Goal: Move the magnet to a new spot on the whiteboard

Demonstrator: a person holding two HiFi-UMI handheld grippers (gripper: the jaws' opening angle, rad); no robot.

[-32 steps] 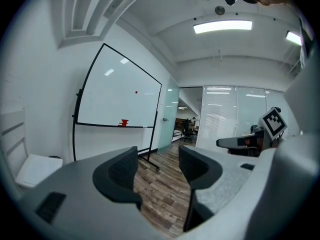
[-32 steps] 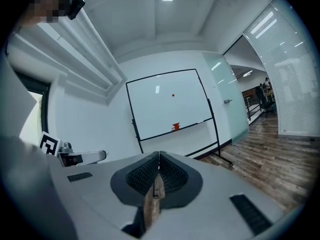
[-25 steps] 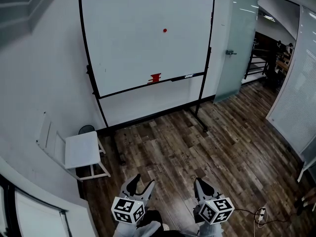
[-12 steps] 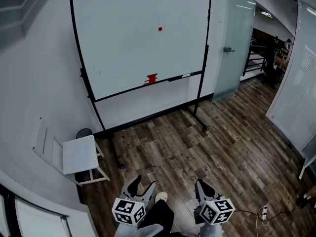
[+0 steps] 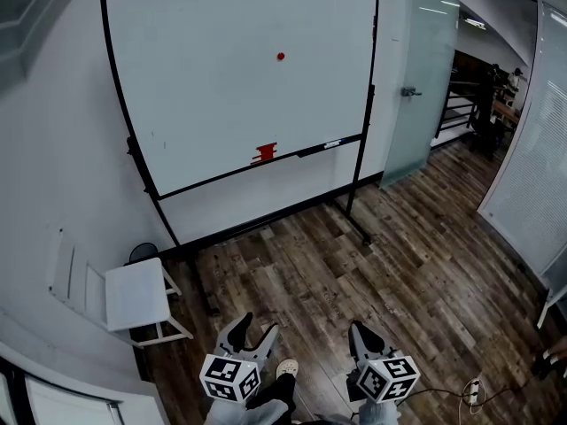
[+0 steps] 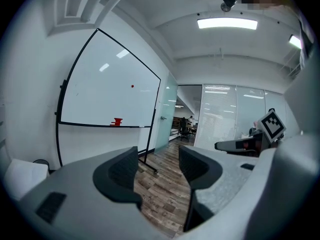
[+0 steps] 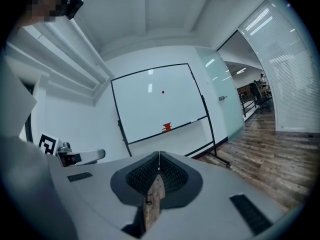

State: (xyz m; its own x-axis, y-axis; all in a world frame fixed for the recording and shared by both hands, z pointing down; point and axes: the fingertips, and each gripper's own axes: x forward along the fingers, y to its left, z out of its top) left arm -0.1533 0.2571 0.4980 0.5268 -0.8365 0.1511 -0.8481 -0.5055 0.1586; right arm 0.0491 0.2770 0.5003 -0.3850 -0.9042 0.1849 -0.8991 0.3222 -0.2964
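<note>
Facing whiteboard [image 5: 204, 104] bearing red magnet [image 5: 281, 57]

magnet [image 5: 280, 57] on whiteboard [image 5: 213, 87], chair [image 5: 133, 295] below left.

The 2 grippers sit low in the head view, side by side and apart. The left gripper [image 5: 254, 328] is at about 7 o'clock and the right gripper [image 5: 361, 329] at about 5 o'clock. Both point up toward 12 o'clock. The left one's jaws are wide apart with nothing between them. The right one's jaws are pressed together on nothing. A shoe [image 5: 285, 367] shows at 6 o'clock.
</note>
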